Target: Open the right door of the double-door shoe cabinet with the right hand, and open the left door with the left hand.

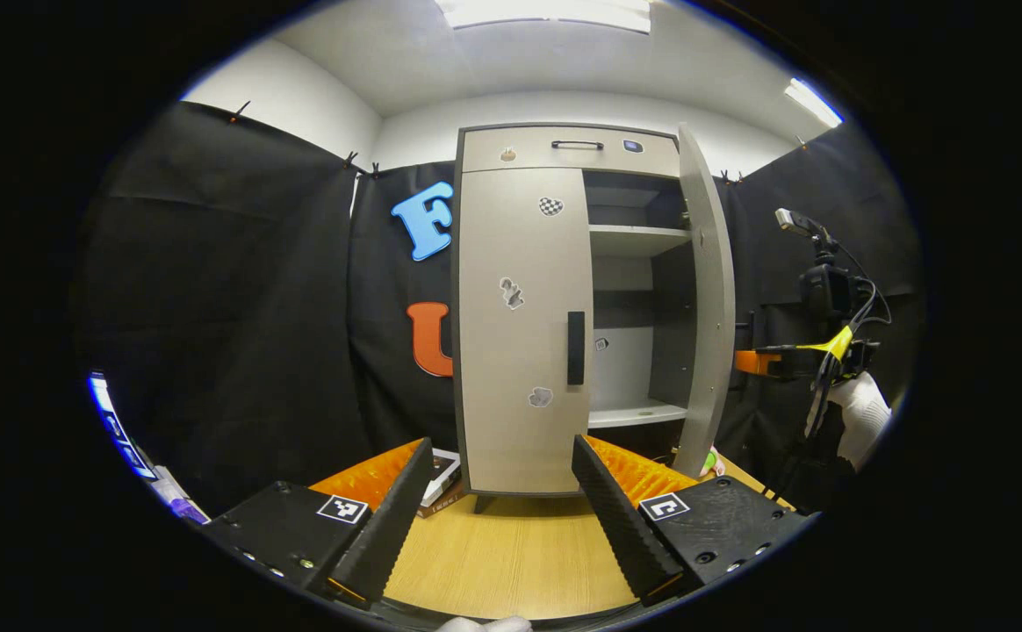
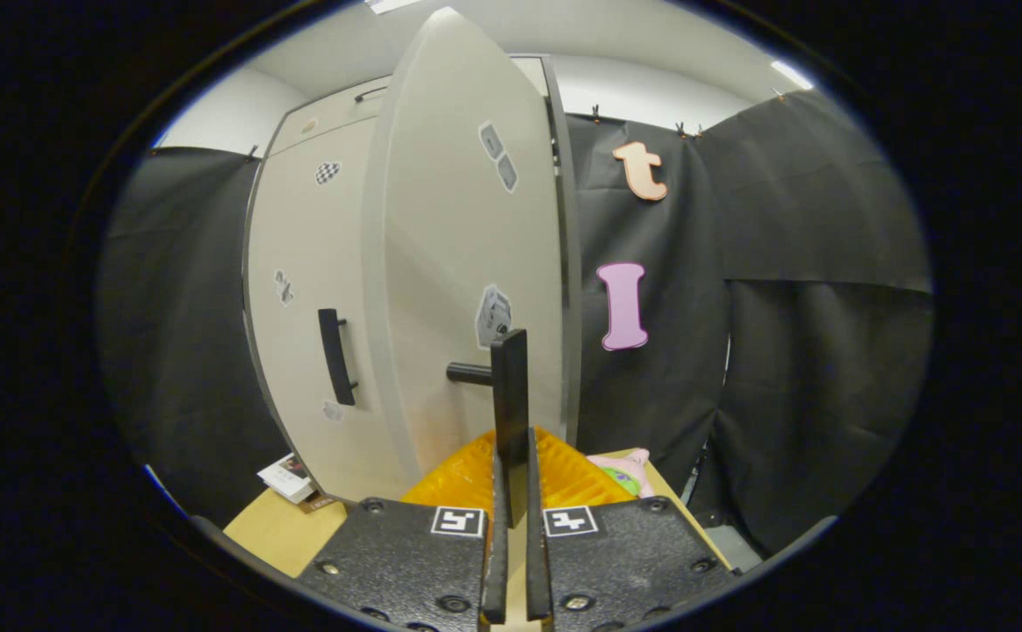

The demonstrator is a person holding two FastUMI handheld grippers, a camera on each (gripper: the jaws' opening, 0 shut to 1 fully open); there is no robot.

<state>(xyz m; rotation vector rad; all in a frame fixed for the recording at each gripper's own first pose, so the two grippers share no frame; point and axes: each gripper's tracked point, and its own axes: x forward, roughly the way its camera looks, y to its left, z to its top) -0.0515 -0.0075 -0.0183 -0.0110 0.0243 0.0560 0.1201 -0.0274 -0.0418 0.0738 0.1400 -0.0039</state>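
Right claw (image 2: pixel 511 478) clenched on the upright black bar handle (image 2: pixel 509 395) of the grey right door (image 2: pixel 467 263), which stands swung well out from the pale grey double-door shoe cabinet (image 1: pixel 524 149) on the wooden desk (image 1: pixel 511 553). Left claw (image 1: pixel 504 491) released, fingers spread wide. The shut left door (image 1: pixel 520 333) lies straight ahead of it; its black handle (image 1: pixel 575 348), long axis vertical, sits up and slightly right of the claw's centreline, so the left hand looks best placed.

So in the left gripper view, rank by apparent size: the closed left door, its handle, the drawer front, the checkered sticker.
1. left door
2. drawer front
3. handle
4. checkered sticker

All sit on the cabinet's front, so nearness hardly skews this.
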